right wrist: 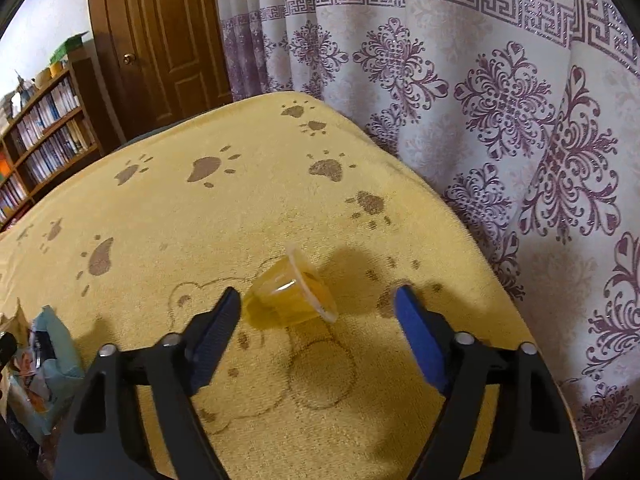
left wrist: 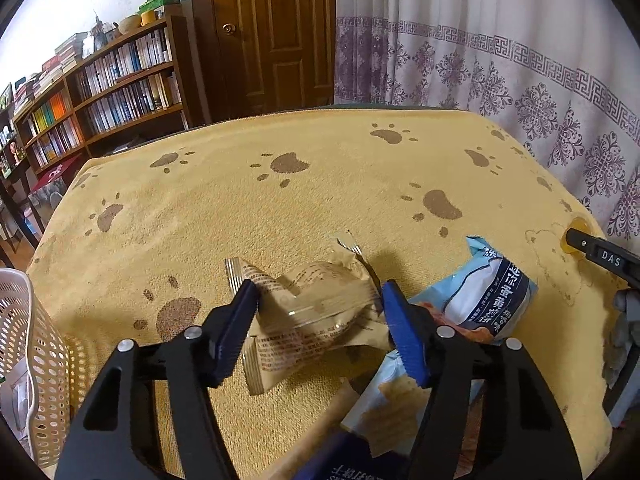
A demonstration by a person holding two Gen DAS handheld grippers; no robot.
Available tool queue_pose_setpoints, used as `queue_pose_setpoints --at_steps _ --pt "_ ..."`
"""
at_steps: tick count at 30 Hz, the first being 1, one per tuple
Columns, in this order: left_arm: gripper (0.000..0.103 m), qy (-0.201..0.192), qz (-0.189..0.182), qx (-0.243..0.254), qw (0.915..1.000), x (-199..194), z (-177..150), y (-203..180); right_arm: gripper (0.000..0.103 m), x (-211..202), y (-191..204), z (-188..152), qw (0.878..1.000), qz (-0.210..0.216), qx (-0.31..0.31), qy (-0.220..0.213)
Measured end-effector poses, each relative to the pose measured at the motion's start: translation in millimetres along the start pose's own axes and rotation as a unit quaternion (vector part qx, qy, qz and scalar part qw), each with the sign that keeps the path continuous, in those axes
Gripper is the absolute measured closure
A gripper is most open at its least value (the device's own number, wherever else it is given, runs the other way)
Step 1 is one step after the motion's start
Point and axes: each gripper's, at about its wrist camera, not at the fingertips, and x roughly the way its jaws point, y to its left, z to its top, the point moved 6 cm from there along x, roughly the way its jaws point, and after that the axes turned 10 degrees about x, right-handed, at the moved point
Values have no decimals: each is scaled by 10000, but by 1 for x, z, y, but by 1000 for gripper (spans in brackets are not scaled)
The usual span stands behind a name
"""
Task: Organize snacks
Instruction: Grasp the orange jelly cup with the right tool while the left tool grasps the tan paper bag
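The left claw [left wrist: 318, 312] stood wide, its blue pads either side of a tan wrapped pastry [left wrist: 316, 312] lying on the yellow towel-covered surface [left wrist: 320, 184]; whether the pads touched the wrapper could not be told. The pack appeared light, with a crinkly, slippery film over a soft, crushable content; hold is judged best across the middle bulge, not the flat sealed ends. Just right of it lay a blue-and-white snack bag [left wrist: 492, 292], its edge close behind the right pad and liable to be caught. More packets sat at the near edge, partly hidden by the claw. A white perforated basket [left wrist: 36, 360] stood at the left edge, the likely destination.

The right claw [right wrist: 318, 312] also stood wide, empty, over a yellow jelly cup [right wrist: 290, 296] tipped on its side, the left pad close beside it. The cup looked small, smooth and prone to roll; grip is advised across its body below the rim. Nothing obstructed it
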Motion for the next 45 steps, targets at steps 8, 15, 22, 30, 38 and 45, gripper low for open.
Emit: queue_pose_setpoints --at_steps 8,15,22,30,38,45 --pt "58 -123 -147 -30 9998 -13 3 -2 54 -4 9 -4 9995 317 -86 41" --pt "55 -115 -139 -109 9998 -16 -2 2 55 -5 6 -4 9992 396 -4 32" --pt "34 -94 -46 -179 9998 -20 -11 16 51 1 10 -3 9995 305 -51 14" --pt "28 183 -230 -307 9991 -9 -19 17 50 11 9 -6 9995 237 -40 198" --pt "7 425 -359 -398 9977 10 -2 8 50 11 10 -6 9995 235 -41 198" --pt "24 841 -758 -963 9889 35 -6 16 48 11 11 -6 9995 191 -110 204"
